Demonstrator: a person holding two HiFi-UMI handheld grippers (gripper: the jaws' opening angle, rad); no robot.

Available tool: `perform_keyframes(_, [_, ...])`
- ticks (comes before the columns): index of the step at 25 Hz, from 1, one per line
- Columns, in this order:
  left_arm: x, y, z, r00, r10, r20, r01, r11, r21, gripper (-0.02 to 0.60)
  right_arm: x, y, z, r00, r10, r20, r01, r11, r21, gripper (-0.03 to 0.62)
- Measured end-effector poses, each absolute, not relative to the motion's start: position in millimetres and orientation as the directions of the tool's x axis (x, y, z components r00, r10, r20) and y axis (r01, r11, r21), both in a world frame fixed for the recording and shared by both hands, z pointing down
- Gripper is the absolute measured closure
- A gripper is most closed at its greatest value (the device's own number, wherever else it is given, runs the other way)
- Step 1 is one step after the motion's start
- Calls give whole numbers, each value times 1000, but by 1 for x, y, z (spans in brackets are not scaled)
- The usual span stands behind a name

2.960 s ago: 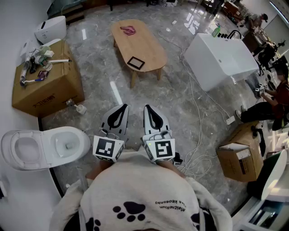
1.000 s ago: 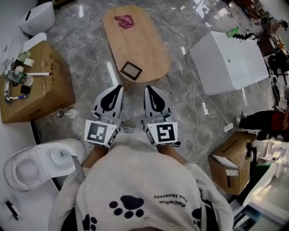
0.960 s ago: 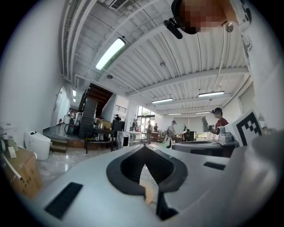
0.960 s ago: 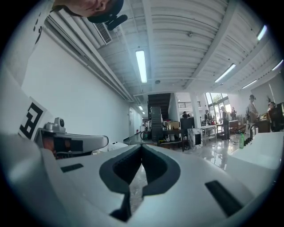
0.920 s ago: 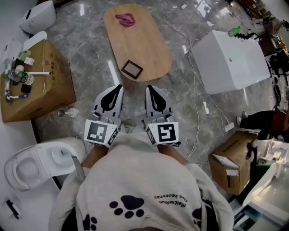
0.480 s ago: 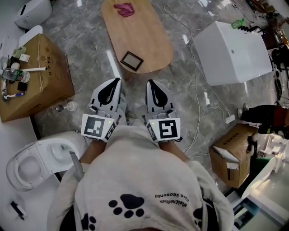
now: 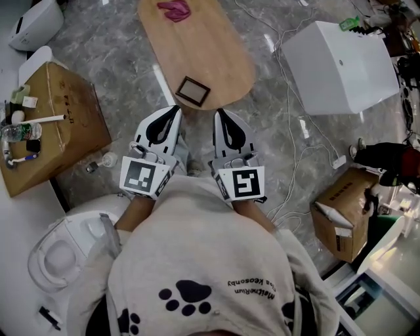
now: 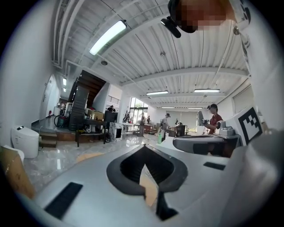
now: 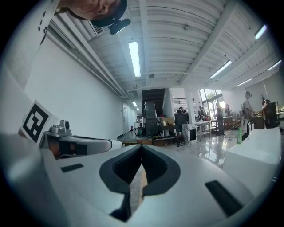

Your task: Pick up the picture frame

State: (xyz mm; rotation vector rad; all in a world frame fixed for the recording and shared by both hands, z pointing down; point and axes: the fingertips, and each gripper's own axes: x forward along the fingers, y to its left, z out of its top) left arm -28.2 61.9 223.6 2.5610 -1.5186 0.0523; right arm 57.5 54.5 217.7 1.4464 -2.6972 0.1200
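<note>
A small dark picture frame [image 7: 193, 91] lies flat near the close end of an oval wooden table [image 7: 223, 59]. Both grippers are held side by side just short of that end, pointing roughly level toward it. The left gripper [image 7: 173, 111] is shut and empty, its tip a little below-left of the frame. Just below-right of the frame is the tip of the right gripper [image 7: 220, 114], also shut and empty. In the left gripper view the closed jaws [image 8: 143, 147] hide the frame, as do the jaws [image 9: 141, 147] in the right gripper view.
A pink cloth [image 7: 173, 9] lies at the table's far end. A cardboard box [image 7: 52, 131] with toiletries and a toilet [image 7: 69, 252] stand left. A white cabinet [image 7: 341, 59], floor cables [image 7: 308, 151] and another cardboard box [image 7: 341, 210] are on the right.
Both grippers have moved forward toward the table's near end, so the frame now lies just beyond their tips. Both jaws stay shut.
</note>
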Motion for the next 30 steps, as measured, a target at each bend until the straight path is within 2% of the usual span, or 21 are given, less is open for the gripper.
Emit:
perform_keyframes(15, [-48,-45,239,652,-740,163,-758,-635,149,574,39,-44,235,-386,-908,162,-922,384,-43,586])
perform_keyframes(30, [-67,-88,274,691,-688,222,-723,-656,216,574,35,-86,266,-313,-915,254,-950,305,-72,586])
